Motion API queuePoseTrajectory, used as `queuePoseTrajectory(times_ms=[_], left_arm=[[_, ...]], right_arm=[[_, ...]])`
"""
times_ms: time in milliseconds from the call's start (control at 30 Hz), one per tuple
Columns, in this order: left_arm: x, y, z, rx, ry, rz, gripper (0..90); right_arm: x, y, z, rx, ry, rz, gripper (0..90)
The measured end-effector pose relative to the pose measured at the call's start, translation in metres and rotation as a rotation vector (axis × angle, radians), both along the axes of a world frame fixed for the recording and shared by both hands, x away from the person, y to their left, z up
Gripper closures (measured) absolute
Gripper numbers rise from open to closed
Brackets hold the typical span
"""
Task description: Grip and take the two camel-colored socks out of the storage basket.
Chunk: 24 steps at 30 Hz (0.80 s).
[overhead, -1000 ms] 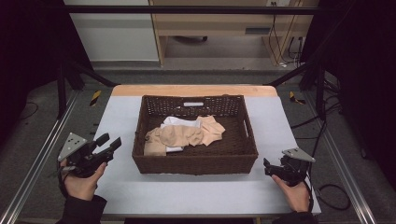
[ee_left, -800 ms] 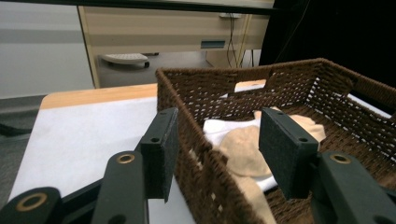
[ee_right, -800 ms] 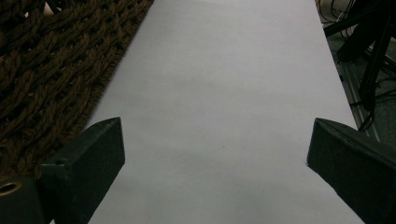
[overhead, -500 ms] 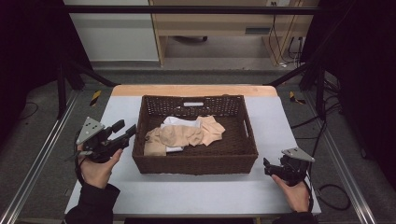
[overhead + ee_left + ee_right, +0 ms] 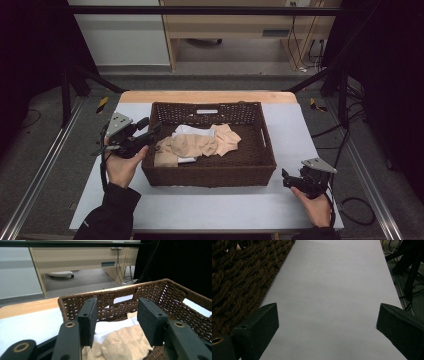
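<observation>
Left gripper (image 5: 145, 134): jaws apart, raised at the basket (image 5: 260, 150) rim, aimed toward the beige cloth (image 5: 197, 145) inside, likely to grasp.
Right gripper (image 5: 289, 178): jaws apart, parked low near the table (image 5: 210, 210) edge, out of the way.

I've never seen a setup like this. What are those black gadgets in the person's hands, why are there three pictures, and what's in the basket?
No robot here: a person holds a hand-operated gripper in each hand. The high view looks down on the table. The left gripper is raised at the left rim of a brown wicker basket; the right gripper rests low by the basket's right front corner. The other two pictures come from cameras riding on each gripper, looking out between its two black jaws. In the basket lie beige cloth and white cloth, crumpled together. Both grippers are open and hold nothing.
</observation>
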<state>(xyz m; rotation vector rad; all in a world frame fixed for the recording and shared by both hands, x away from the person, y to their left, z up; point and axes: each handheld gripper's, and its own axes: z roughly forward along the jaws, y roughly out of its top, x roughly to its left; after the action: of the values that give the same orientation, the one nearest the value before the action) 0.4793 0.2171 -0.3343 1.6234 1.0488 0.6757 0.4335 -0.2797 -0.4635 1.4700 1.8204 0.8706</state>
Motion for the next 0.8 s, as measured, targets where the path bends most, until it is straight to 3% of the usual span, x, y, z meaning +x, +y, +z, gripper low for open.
queuePoseTrajectory(times_ms=[300,533,800], left_arm=[[0.024,-0.014,-0.005,0.019,0.04,0.001,49.7],[0.037,-0.022,-0.011,0.019,0.022,0.012,48.9],[0.057,-0.034,-0.021,0.079,0.06,0.021,47.2]], right_arm=[[0.001,0.001,0.0,-0.004,-0.002,0.003,4.5],[0.002,0.001,0.0,-0.003,-0.006,0.003,4.5],[0.003,0.002,0.0,-0.006,-0.004,0.005,4.5]])
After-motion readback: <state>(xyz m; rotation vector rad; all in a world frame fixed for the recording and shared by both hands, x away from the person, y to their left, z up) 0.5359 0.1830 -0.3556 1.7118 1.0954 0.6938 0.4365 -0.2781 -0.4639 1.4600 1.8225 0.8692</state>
